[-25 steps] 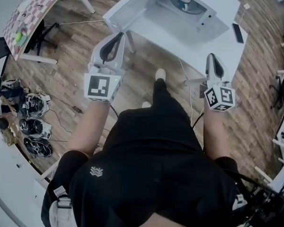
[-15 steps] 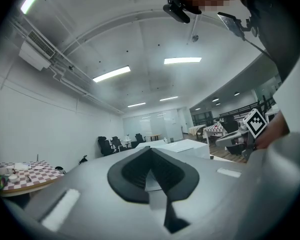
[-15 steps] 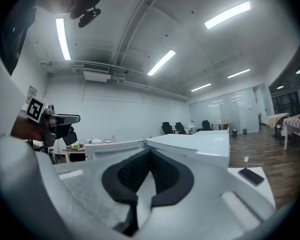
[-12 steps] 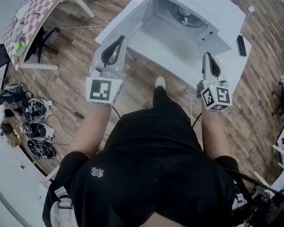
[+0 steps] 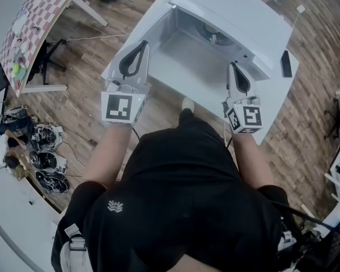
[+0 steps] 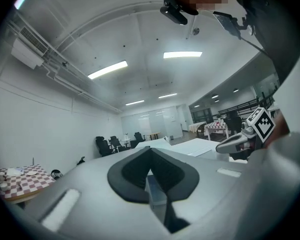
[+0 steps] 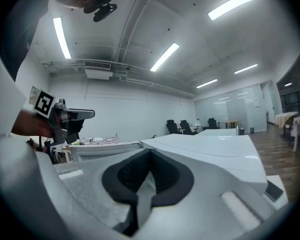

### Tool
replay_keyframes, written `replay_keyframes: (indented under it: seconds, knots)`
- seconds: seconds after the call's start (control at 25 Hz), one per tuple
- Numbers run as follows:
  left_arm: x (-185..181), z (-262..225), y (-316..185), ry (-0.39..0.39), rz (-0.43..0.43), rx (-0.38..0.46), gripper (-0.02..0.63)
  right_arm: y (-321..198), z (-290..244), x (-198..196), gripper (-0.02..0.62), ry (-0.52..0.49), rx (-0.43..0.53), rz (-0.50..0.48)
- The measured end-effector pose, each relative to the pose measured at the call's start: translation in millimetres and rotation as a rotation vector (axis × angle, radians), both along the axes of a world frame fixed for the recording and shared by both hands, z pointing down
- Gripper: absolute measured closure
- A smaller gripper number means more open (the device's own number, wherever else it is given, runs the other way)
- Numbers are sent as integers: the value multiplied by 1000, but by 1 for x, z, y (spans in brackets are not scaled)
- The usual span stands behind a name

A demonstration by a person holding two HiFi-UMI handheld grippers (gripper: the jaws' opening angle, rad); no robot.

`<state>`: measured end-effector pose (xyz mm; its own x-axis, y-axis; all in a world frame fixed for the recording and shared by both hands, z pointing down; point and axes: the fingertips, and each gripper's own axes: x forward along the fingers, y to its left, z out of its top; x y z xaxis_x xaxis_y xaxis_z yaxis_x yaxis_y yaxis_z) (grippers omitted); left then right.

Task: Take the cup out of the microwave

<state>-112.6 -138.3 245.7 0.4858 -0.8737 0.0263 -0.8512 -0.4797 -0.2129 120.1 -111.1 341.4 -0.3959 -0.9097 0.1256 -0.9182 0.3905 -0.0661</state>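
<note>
Both forearms reached straight ahead, side by side and roughly level, toward the open microwave [image 5: 238, 16] on the white counter [image 5: 272, 92]. The left claw [image 5: 140, 44] had its jaws pressed together on nothing, over the swung-out door [image 5: 152, 22]. The right claw [image 5: 232, 67], likewise pinched closed and empty, sat before the cavity's right side. The cup [image 5: 211, 37] was deep inside, only a pale sliver showing under the roof; its axis could not be told.
</note>
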Motion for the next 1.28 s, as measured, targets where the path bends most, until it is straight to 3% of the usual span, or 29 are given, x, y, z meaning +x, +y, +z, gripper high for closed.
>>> replay_keyframes:
  seconds: [0.36, 0.88, 1.28]
  knots:
    - [20, -5, -63, -34, -4, -10, 603, -41, 16, -6, 595, -21, -37, -70]
    - [34, 10, -92, 55, 163, -33, 603, -71, 3, -5, 595, 7, -9, 68]
    - [52, 24, -105, 86, 217, -45, 603, -75, 11, 1, 595, 28, -11, 115]
